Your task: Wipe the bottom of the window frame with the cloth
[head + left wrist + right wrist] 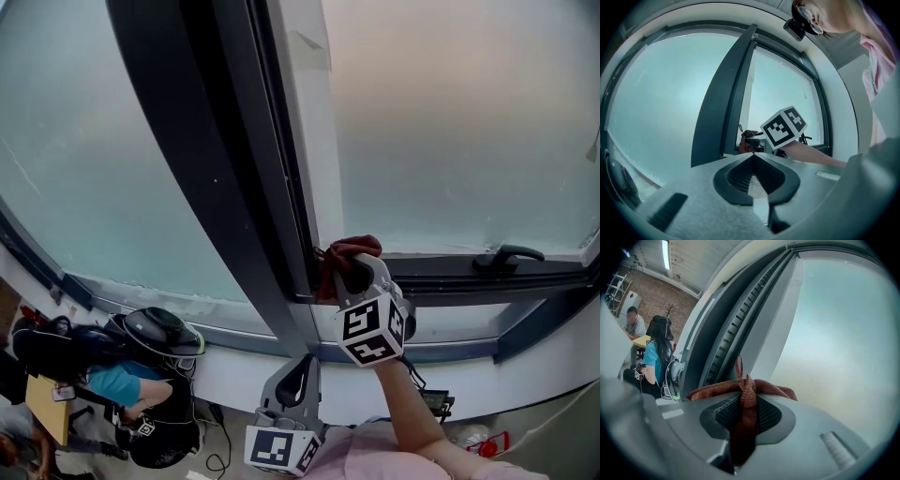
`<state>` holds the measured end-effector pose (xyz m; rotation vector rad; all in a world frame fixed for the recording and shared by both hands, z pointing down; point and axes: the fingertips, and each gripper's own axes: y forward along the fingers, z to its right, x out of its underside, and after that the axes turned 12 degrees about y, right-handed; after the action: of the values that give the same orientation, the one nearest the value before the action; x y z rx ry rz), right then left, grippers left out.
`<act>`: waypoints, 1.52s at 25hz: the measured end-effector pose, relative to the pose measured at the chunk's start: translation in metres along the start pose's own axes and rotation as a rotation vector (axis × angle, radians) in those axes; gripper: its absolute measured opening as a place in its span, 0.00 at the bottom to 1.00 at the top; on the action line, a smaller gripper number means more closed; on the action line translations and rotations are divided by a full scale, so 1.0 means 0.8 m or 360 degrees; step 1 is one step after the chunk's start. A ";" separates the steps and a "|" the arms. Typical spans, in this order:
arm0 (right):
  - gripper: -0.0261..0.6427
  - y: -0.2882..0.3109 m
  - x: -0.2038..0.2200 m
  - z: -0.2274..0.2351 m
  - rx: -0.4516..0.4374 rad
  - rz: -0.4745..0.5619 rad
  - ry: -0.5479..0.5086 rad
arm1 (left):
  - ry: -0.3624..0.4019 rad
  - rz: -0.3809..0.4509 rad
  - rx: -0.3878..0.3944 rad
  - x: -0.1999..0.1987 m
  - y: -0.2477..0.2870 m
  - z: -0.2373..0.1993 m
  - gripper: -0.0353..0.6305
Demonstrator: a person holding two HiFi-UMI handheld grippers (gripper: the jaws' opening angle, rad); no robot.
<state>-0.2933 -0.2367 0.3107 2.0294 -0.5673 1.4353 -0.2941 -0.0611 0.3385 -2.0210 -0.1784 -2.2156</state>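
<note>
Right tool (351, 270) clenched on the bunched red cloth (343, 250), which sits at the left end of the window frame's bottom rail (450, 273), in the corner by the dark upright post (202, 159). Left tool (301, 367) hangs low and near, jaws together on nothing. Risks, as judged: only a narrow fold is pinched, so drag along the rail could pull the cloth free. The window handle (507, 254), further right on the rail, could snag it. Bare jaw tips might scrape the frame if pressed too low. Whether cloth and rail touch is hidden behind the right tool; the rail's right end is cut off.
</note>
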 end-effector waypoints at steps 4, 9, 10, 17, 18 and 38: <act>0.15 0.000 0.000 -0.003 -0.0018 -0.0002 -0.0025 | 0.0049 -0.0015 0.0019 -0.003 0.013 0.015 0.04; 0.15 -0.002 0.000 -0.003 -0.0039 0.0005 -0.0051 | 0.0158 0.0010 -0.0004 -0.009 0.030 0.023 0.04; 0.15 -0.002 0.000 -0.001 -0.0047 0.0009 -0.0056 | 0.0161 0.0024 -0.0019 -0.010 0.033 0.023 0.04; 0.15 -0.021 0.012 0.025 -0.0078 0.0001 -0.0028 | 0.0196 0.0085 -0.0053 -0.019 0.053 0.043 0.04; 0.15 -0.023 0.013 0.028 -0.0080 0.0004 -0.0030 | 0.0201 0.0096 -0.0045 -0.022 0.056 0.047 0.04; 0.15 -0.042 0.025 0.056 0.0016 0.0001 0.0067 | 0.0132 0.0143 0.0217 -0.017 0.110 0.040 0.04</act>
<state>-0.2344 -0.2420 0.3112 2.0021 -0.5440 1.4805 -0.2458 -0.1413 0.3278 -1.8275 -0.2184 -2.1648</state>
